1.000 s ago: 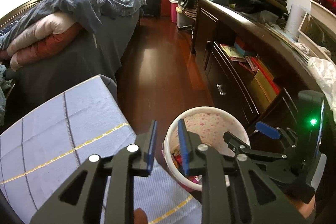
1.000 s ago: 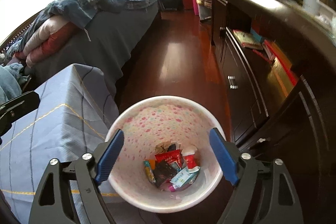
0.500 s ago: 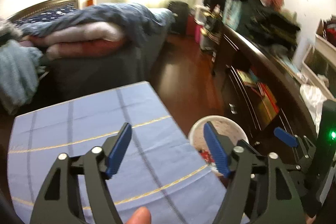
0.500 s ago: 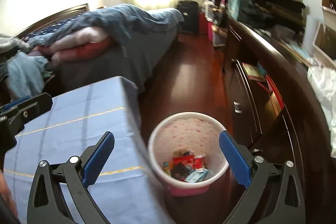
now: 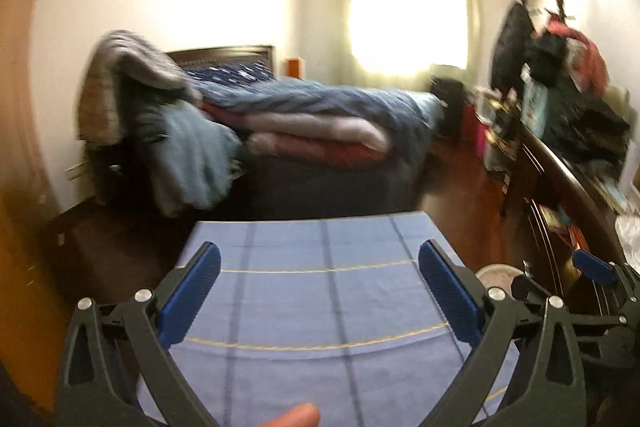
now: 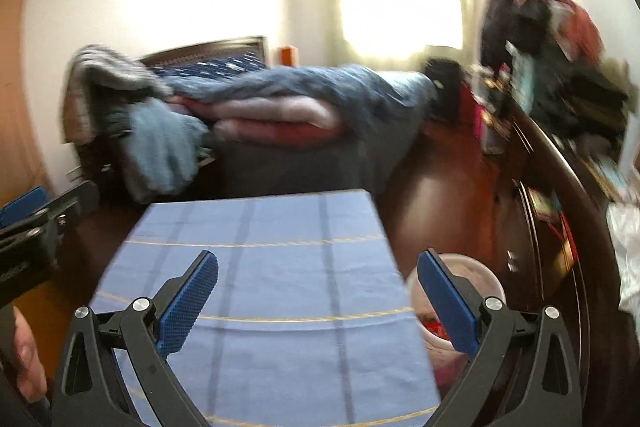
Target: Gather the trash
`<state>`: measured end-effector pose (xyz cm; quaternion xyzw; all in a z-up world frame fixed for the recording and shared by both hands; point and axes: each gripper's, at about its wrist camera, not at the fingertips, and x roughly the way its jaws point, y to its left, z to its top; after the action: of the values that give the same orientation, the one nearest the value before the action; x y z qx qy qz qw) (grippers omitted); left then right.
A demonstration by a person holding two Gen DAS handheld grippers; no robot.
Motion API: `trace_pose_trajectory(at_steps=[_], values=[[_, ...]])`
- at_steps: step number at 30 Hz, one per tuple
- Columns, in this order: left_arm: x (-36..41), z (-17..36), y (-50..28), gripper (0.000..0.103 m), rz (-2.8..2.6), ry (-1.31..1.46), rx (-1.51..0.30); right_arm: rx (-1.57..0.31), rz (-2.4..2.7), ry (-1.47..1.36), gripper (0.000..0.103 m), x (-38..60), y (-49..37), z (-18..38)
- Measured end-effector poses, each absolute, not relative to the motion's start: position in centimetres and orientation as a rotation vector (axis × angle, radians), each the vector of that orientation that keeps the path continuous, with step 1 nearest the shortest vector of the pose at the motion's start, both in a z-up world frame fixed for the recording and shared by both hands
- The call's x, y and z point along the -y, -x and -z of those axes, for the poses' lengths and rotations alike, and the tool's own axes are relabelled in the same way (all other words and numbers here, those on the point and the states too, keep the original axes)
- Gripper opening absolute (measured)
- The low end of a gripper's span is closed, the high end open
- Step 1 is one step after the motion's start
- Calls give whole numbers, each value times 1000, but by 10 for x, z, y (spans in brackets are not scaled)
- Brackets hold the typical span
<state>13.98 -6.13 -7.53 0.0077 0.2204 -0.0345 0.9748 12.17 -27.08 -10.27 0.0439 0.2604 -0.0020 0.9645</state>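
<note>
Nearest the two cameras, both claws hang level over the table (image 5: 320,291) with nothing between their blue pads. The left claw (image 5: 319,293) is spread wide, released, and so is the right claw (image 6: 318,303); neither carries any trash. A fingertip (image 5: 294,417) of the person shows at the bottom edge of the left view, which suits a handheld tool raised in a carrying posture, not a reach.

Under them, the table wears a pale blue cloth with dark and yellow lines, and no litter can be made out on the part that shows, though motion blur softens everything. Just beside its right edge, lower down on the floor, stands the trash bin (image 6: 460,291), a pinkish round tub. In the right view a scrap of red wrapper (image 6: 436,327) lies inside it, partly hidden by the right pad. My reading is that the bin sits close to the table so pieces can be dropped straight in.

Farther off, a bed (image 5: 320,123) heaped with folded quilts fills the middle of the room. Along the right runs a dark dresser (image 6: 560,187) piled with clothes, and a bright curtained window (image 5: 408,23) closes the far wall. With both claws vacant and pointing at the room, the collecting looks largely done or between pieces.
</note>
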Motion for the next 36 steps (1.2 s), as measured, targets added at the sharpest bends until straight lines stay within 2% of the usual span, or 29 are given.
trace_pose_trajectory(at_steps=[8, 14, 36], values=[[3, 28, -62, 100, -1, 48, -343, -417, -84, 26, 99, 201, -71, 57], [-19, 11, -27, 100, -20, 79, -310, -365, -27, 24, 99, 197, -48, 46], [6, -7, -5, 100, 10, 52, -240, -255, 71, 7, 99, 220, -9, 20]])
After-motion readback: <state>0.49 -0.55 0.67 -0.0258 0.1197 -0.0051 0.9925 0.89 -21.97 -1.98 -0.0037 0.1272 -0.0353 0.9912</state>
